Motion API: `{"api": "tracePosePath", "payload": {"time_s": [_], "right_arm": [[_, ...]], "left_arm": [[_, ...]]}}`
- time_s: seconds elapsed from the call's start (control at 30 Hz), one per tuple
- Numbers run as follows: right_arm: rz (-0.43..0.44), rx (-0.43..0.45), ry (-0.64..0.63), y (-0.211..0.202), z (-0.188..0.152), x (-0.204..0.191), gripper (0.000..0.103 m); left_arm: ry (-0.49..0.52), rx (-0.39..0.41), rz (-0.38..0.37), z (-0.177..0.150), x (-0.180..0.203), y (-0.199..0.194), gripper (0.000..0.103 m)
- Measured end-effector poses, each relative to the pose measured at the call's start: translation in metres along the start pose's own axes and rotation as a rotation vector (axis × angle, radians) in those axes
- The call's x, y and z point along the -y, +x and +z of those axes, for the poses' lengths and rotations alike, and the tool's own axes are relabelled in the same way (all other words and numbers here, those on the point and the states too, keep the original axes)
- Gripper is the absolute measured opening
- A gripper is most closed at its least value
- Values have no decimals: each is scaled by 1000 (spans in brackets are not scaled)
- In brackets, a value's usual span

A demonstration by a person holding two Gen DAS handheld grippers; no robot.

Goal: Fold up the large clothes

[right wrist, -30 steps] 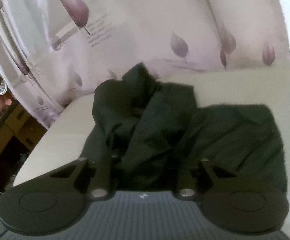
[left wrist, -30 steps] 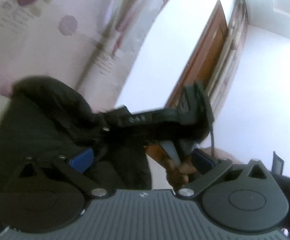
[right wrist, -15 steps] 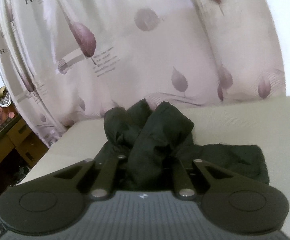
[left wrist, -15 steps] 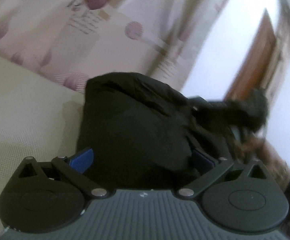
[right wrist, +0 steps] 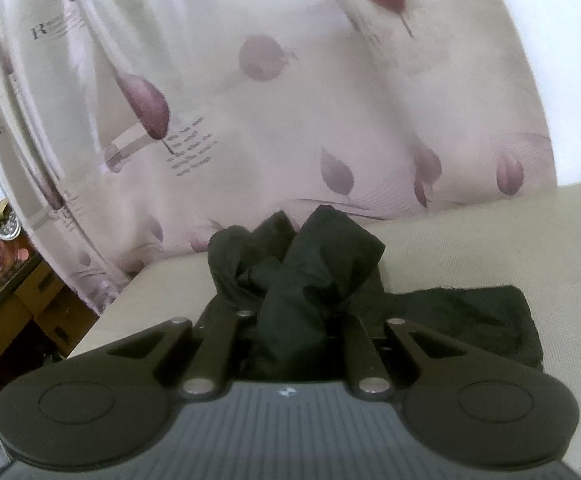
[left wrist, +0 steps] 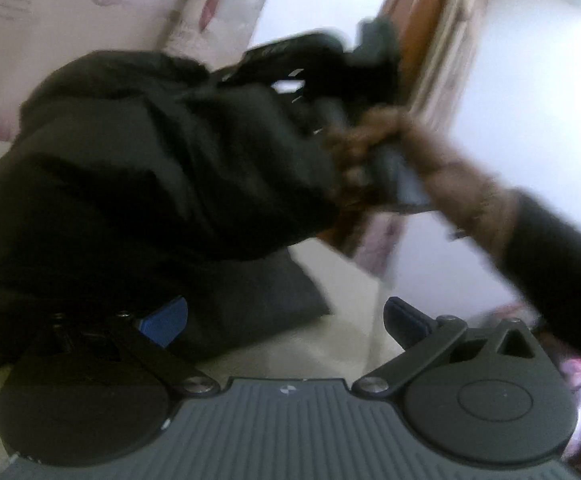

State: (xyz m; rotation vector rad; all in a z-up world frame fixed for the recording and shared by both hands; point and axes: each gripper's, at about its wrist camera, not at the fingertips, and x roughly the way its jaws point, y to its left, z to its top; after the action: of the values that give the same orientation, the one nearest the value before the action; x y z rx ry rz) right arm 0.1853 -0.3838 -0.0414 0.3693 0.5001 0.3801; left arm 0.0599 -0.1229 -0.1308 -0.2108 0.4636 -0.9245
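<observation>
While the left gripper [left wrist: 286,316] hangs with fingers wide and empty, the black garment [left wrist: 138,184] bunches on the cream bed [left wrist: 330,344]. In the right view, the right gripper [right wrist: 290,336] pinches a garment fold.

Home bedroom: leaf-print curtain [right wrist: 290,100], cream bed [right wrist: 490,240], wooden door [left wrist: 418,20].

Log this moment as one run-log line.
right gripper: shut on black garment, bunch lifted | left gripper: open, empty, beside garment | surface: beige bed | fold: not done
</observation>
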Motion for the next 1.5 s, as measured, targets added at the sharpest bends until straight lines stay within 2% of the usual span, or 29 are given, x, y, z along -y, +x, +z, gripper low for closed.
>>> {"api": "tracePosePath", "payload": {"time_s": [0.07, 0.17, 0.27, 0.37, 0.53, 0.73, 0.83, 1.0, 1.13, 1.23, 1.27, 1.37, 1.5], "right_arm": [[-9, 0, -13, -1, 3, 0, 11], [-51, 10, -24, -4, 5, 6, 11], [-97, 16, -27, -9, 6, 21, 11], [-124, 21, -11, -17, 6, 39, 11], [-129, 17, 20, -31, -2, 69, 11], [-128, -29, 129, -40, -45, 120, 10], [-126, -26, 177, -47, -71, 139, 10], [-127, -26, 189, -55, -90, 157, 10], [-94, -34, 180, -53, -94, 167, 12], [-98, -30, 158, -48, -95, 169, 13], [-99, -29, 159, -46, -96, 170, 14], [-97, -24, 168, -46, -102, 174, 14], [-96, -17, 179, -47, -111, 176, 15]], "left_arm": [[-77, -29, 62, -4, -13, 15, 103], [-245, -49, 183, -15, -41, 21, 103], [-344, 7, 203, -28, -58, 10, 102], [-315, 6, 257, -29, -59, 11, 102], [-358, 7, 278, -26, -66, 16, 101], [-334, 6, 294, -20, -65, 10, 101], [-334, 3, 297, -18, -65, 12, 101], [-349, -8, 322, -13, -66, 6, 99], [-324, 60, 340, 2, -64, -22, 97], [-202, 126, 346, 33, -58, -32, 99], [-164, 147, 346, 45, -59, -30, 103], [-134, 147, 304, 72, -74, -13, 103], [-143, 64, 183, 87, -96, 23, 103]]}}
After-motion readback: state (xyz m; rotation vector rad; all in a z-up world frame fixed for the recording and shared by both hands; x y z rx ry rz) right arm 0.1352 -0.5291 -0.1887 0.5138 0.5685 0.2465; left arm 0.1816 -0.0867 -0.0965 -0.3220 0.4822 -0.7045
